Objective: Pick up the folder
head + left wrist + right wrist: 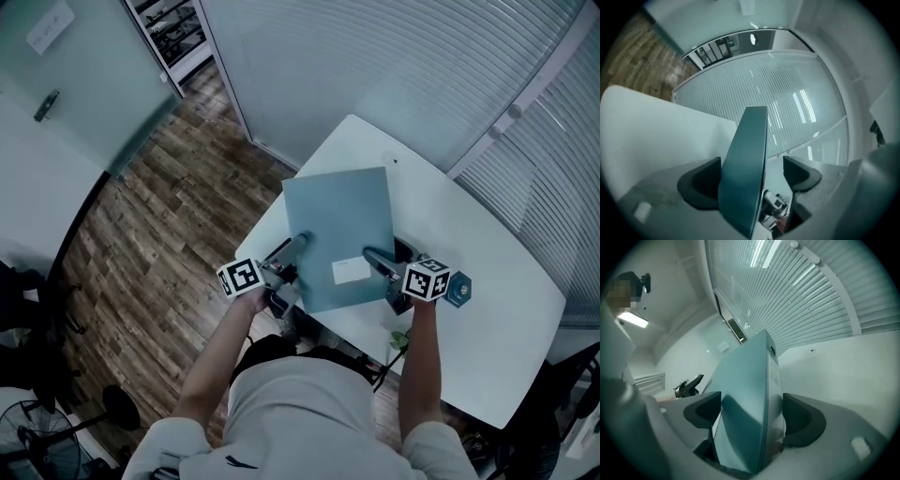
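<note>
over table (487, 309) edge: right claw (373, 255) clamps folder (339, 225); left claw (298, 244) apart around it.

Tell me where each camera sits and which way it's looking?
Head view: on the person's head, looking steeply down at the table, folder, forearms, left gripper and right gripper.
Left gripper view: rides that gripper, looking along its jaws at the folder's edge and blinds.
Right gripper view: rides that gripper, looking along its jaws at the folder and blinds.
Shared: all three show the folder.
</note>
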Tool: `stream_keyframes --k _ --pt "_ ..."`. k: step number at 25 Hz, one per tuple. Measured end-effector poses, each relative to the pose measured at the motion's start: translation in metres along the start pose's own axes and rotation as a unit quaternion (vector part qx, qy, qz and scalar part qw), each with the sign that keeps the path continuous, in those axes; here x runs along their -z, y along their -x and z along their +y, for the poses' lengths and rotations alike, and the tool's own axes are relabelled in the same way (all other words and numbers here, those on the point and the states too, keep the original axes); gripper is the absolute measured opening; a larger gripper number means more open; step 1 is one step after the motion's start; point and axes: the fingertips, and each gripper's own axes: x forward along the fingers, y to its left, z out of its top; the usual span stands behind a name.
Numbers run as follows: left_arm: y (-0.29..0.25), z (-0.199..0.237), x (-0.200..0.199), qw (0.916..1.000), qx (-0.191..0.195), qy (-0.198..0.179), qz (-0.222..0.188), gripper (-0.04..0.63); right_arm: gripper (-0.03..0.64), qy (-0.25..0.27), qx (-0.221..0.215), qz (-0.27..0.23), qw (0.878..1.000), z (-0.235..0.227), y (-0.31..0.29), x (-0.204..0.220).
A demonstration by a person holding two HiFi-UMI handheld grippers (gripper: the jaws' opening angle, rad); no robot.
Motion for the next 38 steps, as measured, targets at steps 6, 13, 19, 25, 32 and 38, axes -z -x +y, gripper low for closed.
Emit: stream_keyframes --k 6,13,19,25,32,38 --pt "0.015 -0.025 -0.006 0.9967 0.073 0.032 0.018 0.417 0.405 -0.011 -0.053 -0.027 0.998 0.011 0.008 -0.008" --pt "0.021 -0.022 -0.010 0.9935 0.113 -0.002 0.011 0.417 0.324 -0.063 -0.122 -0.062 0.989 0.008 0.015 -0.015" --pt "0.025 -0.014 -0.006 0.9922 0.124 0.014 0.006 0.417 0.341 -0.056 -0.134 -0.022 0.989 0.020 0.011 -0.012" --pt "0.032 -0.036 -0.012 0.9848 0.172 0.019 0.010 0.417 0.350 -0.095 -0.179 -0.021 0.979 0.029 0.017 -0.021" --pt "0.044 -0.090 -0.007 0.9745 0.200 -0.091 0.046 0.376 0.308 -0.067 -0.306 -0.012 0.949 0.105 0.034 -0.037" --pt "0.053 -0.124 -0.022 0.9625 0.227 -0.141 0.045 0.376 0.298 -0.033 -0.326 -0.045 0.944 0.126 0.043 -0.058"
